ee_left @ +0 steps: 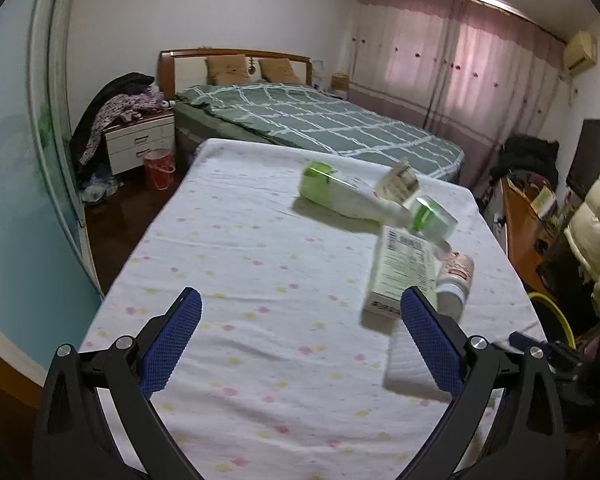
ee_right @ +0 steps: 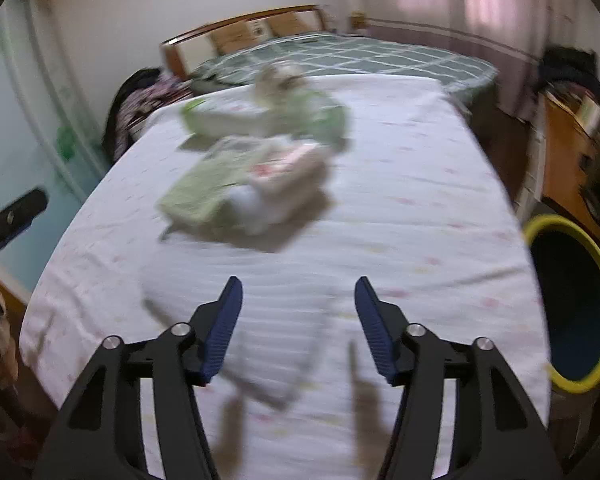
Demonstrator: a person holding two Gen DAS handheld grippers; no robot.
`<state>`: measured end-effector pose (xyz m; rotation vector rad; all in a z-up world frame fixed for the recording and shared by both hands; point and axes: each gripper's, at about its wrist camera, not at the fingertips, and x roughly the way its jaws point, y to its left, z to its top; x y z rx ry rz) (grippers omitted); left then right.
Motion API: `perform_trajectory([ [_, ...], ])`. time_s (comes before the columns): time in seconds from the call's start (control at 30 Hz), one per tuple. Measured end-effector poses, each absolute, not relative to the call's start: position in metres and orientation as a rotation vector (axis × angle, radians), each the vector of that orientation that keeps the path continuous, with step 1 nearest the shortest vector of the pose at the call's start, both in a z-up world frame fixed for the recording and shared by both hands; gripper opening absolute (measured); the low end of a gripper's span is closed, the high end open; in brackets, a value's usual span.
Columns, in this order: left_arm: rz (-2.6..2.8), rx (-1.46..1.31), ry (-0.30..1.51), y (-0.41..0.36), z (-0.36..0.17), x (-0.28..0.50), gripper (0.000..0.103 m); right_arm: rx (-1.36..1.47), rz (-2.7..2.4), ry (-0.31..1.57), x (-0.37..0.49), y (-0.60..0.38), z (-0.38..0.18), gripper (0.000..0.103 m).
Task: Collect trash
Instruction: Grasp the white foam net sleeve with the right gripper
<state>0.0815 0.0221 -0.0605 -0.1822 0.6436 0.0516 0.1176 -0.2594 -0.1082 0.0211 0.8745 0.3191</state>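
2 tongs, left tongs [ee_left: 300, 300] and right tongs [ee_right: 299, 290], hang spread and empty over the table [ee_left: 240, 280] near cartons [ee_left: 400, 276]

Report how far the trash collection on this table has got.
Done: nothing visibly; the yellow-rimmed bin beside the table shows only a dark inside. In hand: nothing; the left claw and right claw are both open and empty. Left: the green-and-white boxes, the small bottle and the white pad all lie on the table.
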Motion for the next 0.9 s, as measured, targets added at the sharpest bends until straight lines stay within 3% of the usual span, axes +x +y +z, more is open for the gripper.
perform_trajectory([
  [0.27, 0.063, -0.207, 0.633, 0.032, -0.062, 0.077, 0.098, -0.125, 0.385, 0.894, 0.109, -0.217, -0.124, 0.071],
  [0.63, 0.038, -0.204, 0.654, 0.017, -0.068, 0.083, 0.098, -0.248, 0.354, 0.854, 0.118, -0.203, -0.14, 0.072],
  [0.73, 0.035, -0.203, 0.657, 0.015, -0.069, 0.084, 0.098, -0.241, 0.353, 0.847, 0.116, -0.204, -0.139, 0.062],
  [0.8, 0.033, -0.203, 0.66, 0.013, -0.071, 0.085, 0.098, -0.236, 0.32, 0.848, 0.117, -0.208, -0.137, 0.042],
  [0.9, 0.032, -0.2, 0.662, 0.01, -0.072, 0.085, 0.098, -0.189, 0.302, 0.861, 0.119, -0.221, -0.133, 0.026],
])
